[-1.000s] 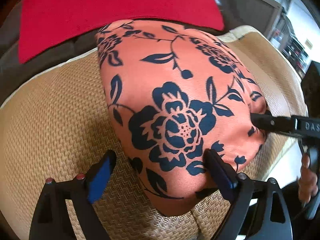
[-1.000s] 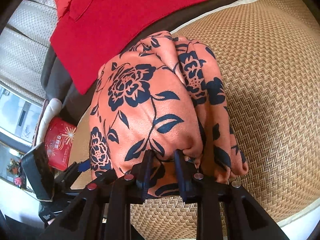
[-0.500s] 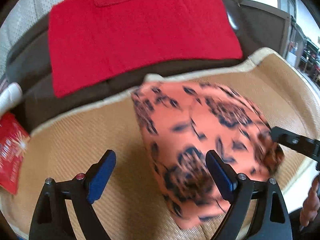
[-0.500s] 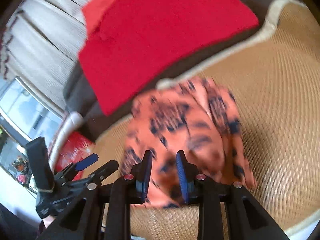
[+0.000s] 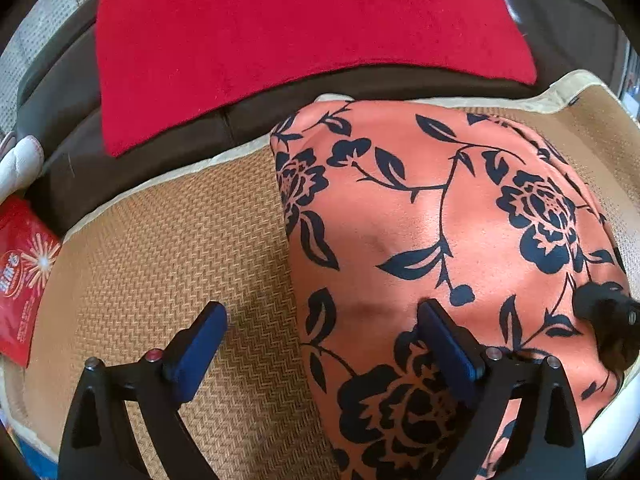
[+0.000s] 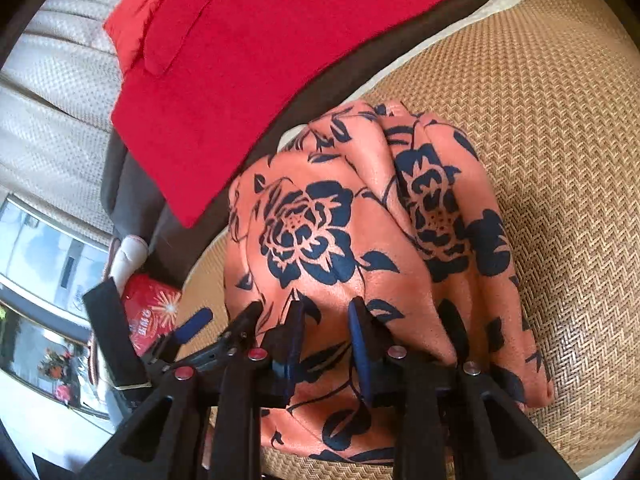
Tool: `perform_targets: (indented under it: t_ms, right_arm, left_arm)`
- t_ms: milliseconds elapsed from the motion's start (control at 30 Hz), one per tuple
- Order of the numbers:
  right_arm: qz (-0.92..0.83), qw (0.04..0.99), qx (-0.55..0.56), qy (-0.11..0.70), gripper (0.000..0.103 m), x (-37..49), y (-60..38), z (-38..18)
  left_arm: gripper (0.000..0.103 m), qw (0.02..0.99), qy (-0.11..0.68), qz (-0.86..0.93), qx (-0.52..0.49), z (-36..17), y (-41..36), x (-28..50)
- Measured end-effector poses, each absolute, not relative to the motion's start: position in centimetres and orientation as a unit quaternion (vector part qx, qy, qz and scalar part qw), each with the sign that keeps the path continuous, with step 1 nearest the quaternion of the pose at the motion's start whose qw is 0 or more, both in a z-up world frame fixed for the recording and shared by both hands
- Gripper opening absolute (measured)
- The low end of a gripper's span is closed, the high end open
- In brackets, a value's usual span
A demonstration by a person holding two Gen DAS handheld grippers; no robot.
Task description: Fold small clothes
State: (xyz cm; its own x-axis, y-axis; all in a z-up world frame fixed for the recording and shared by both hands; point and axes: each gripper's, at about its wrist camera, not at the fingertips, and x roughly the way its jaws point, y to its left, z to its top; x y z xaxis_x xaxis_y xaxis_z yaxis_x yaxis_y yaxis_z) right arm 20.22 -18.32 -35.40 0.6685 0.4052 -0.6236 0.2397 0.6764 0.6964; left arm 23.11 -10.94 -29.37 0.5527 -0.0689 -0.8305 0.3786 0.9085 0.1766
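Note:
An orange garment with a dark blue flower print (image 5: 440,216) lies bunched in folds on a woven straw mat (image 5: 160,264). My left gripper (image 5: 322,312) is open wide: its right finger rests over the garment's near edge, its left finger stands over bare mat. My right gripper (image 6: 326,316) is shut on a thick fold at the near edge of the garment (image 6: 320,232), with cloth filling the narrow gap between its blue pads. The right gripper's tip shows as a dark blur (image 5: 608,312) at the garment's right side. The left gripper (image 6: 216,320) is seen beside the cloth.
A flat red cloth (image 5: 300,28) lies behind the mat on a dark brown cushion (image 5: 80,168). A red packet (image 5: 20,280) and a white object (image 5: 16,160) sit at the left. The mat's cream border (image 6: 460,24) runs along the back.
Both views tilted up, blurred, then came back down. The garment moved with the right gripper and now lies further right in the left wrist view. The left gripper stayed open.

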Motion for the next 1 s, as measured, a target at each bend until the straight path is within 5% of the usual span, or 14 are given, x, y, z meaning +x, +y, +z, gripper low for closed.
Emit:
perform_targets:
  t_ms: [333,467,633,1000]
  right_arm:
    - [0.041,0.858,0.373,0.351,0.029,16.2,-18.1,-32.3]
    - [0.04,0.871,0.366,0.324,0.029,16.1,-17.6,-31.1]
    - [0.018,0.821,0.389,0.418,0.028,19.2,-16.7,-35.2]
    - [0.018,0.846,0.388,0.364,0.029,21.6,-19.5,-29.2]
  left_arm:
    - [0.096,0.879,0.415,-0.163,0.168,-23.0,-8.4,17.8]
    - [0.096,0.874,0.427,-0.169,0.161,-24.2,-7.1,16.2]
    - [0.097,0.851,0.468,-0.156,0.18,-29.5,-7.0,17.4]
    - [0.097,0.88,0.419,-0.156,0.16,-23.9,-7.6,22.2]
